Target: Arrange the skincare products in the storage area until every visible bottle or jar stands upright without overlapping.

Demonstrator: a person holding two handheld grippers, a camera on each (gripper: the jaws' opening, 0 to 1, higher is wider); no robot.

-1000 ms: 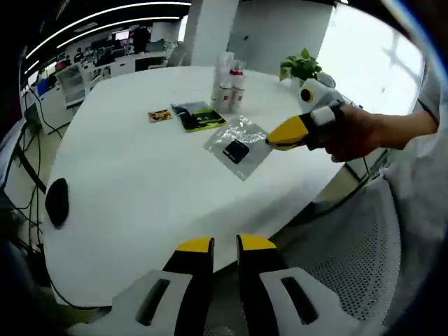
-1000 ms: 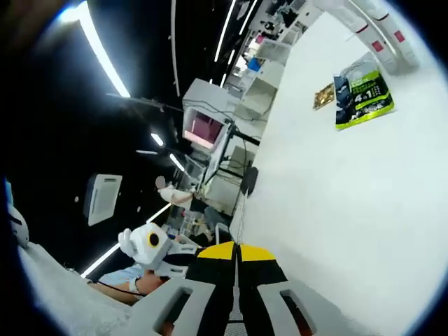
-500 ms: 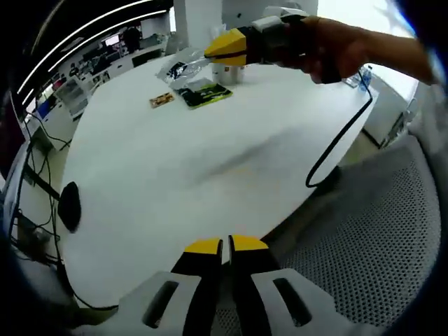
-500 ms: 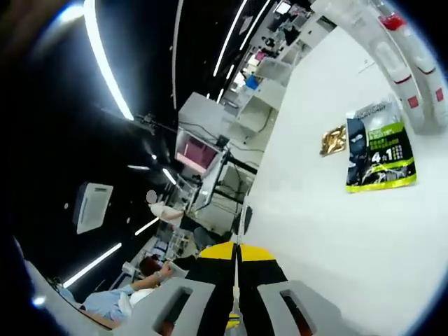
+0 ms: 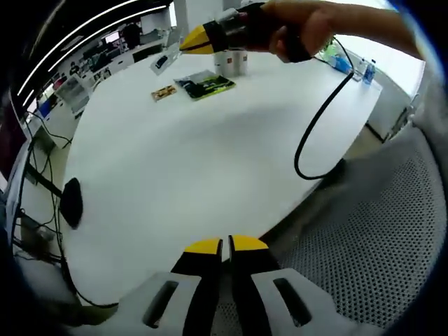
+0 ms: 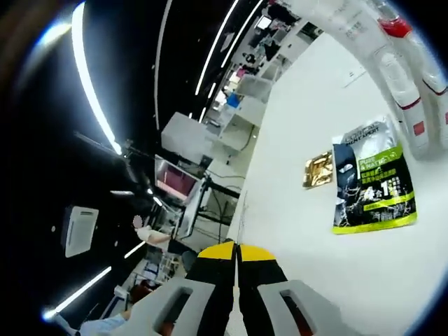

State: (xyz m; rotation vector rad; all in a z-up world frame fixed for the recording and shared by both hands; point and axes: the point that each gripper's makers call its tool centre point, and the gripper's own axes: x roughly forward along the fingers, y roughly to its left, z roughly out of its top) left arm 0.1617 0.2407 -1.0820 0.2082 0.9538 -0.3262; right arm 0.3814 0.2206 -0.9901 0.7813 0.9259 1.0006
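Observation:
Several white bottles with red bands stand in a cluster at the far side of the white table. My right gripper, held by a hand, hovers just left of them, shut on a clear plastic bag with a dark item inside. In the right gripper view its jaws are pressed together, a thin bag edge rising between them, and the bottles lie at the upper right. My left gripper is shut on nothing, low over the table's near edge.
A green-and-black sachet and a small gold sachet lie flat beside the bottles. A black mouse sits at the left edge. A black cable hangs from the right gripper. A mesh chair stands close by.
The right gripper has lifted the clear bag off the table and carried it across to the bottles. The left gripper's jaws have closed.

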